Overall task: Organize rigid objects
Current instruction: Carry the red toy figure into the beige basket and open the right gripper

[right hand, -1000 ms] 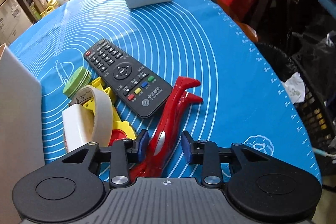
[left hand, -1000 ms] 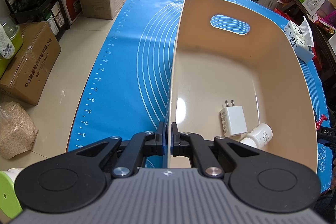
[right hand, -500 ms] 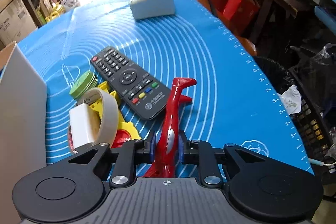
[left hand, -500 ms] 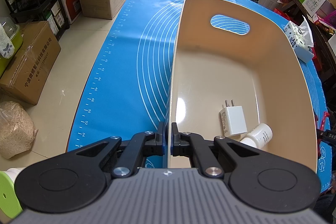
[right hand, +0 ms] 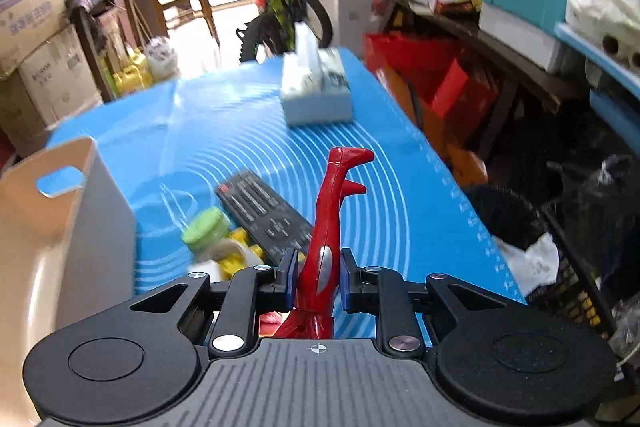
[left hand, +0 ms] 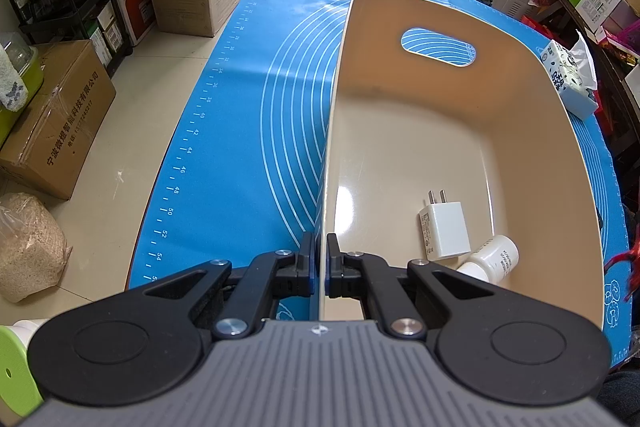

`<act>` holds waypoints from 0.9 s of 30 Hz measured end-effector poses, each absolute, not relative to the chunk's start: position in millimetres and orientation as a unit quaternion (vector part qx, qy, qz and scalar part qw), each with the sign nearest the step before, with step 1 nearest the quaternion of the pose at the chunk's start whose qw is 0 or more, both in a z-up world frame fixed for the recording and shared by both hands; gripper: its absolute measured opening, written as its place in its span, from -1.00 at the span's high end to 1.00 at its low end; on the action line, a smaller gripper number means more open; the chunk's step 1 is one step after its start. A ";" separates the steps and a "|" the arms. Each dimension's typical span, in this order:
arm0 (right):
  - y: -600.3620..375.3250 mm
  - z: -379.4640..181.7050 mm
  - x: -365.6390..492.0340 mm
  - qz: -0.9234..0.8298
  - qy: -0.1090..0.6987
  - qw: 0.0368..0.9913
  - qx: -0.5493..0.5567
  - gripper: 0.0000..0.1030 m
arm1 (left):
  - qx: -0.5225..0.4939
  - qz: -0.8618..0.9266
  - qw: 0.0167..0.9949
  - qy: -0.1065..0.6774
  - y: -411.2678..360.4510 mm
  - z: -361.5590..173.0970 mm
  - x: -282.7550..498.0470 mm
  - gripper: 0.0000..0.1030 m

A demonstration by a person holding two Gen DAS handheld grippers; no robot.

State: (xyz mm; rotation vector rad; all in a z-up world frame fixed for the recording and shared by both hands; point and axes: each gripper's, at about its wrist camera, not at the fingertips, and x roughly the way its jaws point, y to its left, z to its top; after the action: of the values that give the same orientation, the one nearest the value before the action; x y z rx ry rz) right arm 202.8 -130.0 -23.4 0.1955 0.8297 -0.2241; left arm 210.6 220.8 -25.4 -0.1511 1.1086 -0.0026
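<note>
left wrist view: left gripper pinching beige bin side wall; charger, white bottle inside
right wrist view: right gripper clamped on red toy, raised above tabletop; remote below

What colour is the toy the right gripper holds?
Red with silver patches, on the toy; clearest in the right wrist view.

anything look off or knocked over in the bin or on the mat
Little stands out. In the beige bin the white bottle lies on its side against the white charger. The red toy is clamped in the right gripper, clear of the mat.
</note>
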 end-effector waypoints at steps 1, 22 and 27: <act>-126.7 -17.2 202.6 -0.103 0.394 0.909 0.092 0.41 | -0.072 -0.001 0.848 0.526 220.7 -25.4 210.6 0.88; -45.1 60.0 224.0 0.024 0.299 0.947 0.116 0.41 | -0.072 -0.001 0.848 0.526 220.7 -25.3 210.7 0.88; -10.3 51.4 229.3 0.058 0.314 0.942 0.105 0.41 | -0.071 -0.001 0.847 0.526 220.7 -25.3 210.7 0.88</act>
State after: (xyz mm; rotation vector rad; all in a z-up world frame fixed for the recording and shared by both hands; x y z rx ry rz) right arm 229.3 -10.3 51.4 0.2149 0.6396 0.1188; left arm 210.7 220.7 -25.3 -0.1500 1.1092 -0.0016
